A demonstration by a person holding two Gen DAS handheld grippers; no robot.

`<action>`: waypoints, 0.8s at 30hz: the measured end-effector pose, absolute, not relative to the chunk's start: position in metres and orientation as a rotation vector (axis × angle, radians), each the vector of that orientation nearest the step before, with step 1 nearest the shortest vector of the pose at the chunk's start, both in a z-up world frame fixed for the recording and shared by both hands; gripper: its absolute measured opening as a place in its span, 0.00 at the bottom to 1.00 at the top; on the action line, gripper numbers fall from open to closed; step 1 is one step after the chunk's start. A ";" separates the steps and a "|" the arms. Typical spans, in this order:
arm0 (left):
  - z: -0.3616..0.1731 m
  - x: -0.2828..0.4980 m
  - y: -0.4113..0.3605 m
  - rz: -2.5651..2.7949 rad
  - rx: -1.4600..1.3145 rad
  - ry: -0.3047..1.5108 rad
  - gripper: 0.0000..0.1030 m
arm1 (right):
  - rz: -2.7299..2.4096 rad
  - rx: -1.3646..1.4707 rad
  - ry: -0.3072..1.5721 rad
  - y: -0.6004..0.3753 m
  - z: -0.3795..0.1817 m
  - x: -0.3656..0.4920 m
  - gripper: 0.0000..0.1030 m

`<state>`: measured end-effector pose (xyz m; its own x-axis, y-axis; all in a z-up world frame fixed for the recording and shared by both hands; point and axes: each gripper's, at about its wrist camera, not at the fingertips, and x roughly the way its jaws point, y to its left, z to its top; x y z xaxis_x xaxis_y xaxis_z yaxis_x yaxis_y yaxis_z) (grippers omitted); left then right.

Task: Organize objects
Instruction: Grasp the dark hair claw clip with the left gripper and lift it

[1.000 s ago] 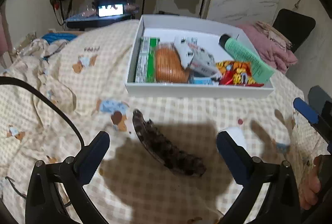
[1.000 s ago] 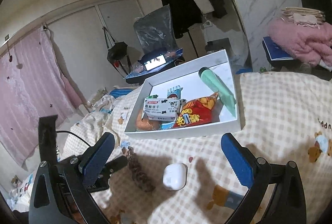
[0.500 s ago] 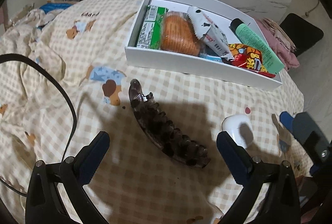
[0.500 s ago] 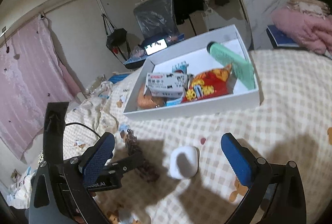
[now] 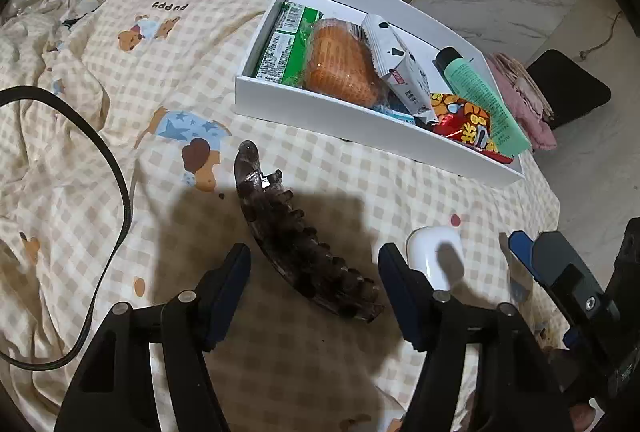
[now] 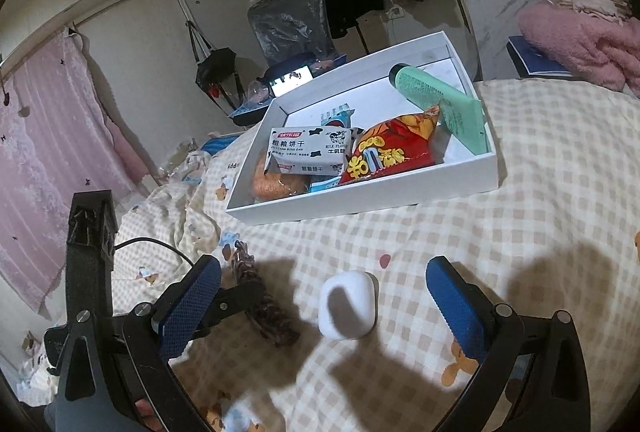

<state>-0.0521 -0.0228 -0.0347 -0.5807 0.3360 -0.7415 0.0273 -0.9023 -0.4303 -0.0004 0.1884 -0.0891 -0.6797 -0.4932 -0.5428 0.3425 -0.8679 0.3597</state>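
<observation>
Now the left gripper straddles the clip's near end, fingers apart, not touching. The right gripper gapes wide around the white case, both on the quilt near the box.

Both tongs — black frames w/ blue textured pads, silver screws — black cable trailing.

Dim indoor light from above casts hard dark shadows on the checked bedspread; fisheye edges bend and blacken.
</observation>
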 end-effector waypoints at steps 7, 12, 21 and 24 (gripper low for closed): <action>-0.044 -0.058 -0.046 2.473 -1.416 -0.817 0.66 | -2.499 0.905 -0.323 0.189 -0.090 -0.001 1.00; -0.046 -0.058 -0.051 2.426 -1.380 -0.898 0.59 | -2.498 0.909 -0.322 0.188 -0.090 -0.001 1.00; -0.052 -0.074 -0.042 2.497 -1.424 -0.827 0.56 | -2.507 0.910 -0.310 0.187 -0.091 -0.002 1.00; -0.048 -0.074 -0.039 2.523 -1.433 -0.753 0.39 | -2.508 0.896 -0.302 0.187 -0.090 -0.001 1.00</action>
<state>-0.0735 -0.0385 -0.0481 -0.5350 0.3600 -0.7643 0.1176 -0.8641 -0.4893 -0.0009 0.1867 -0.0895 -0.6836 -0.4881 -0.5426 0.3455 -0.8713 0.3485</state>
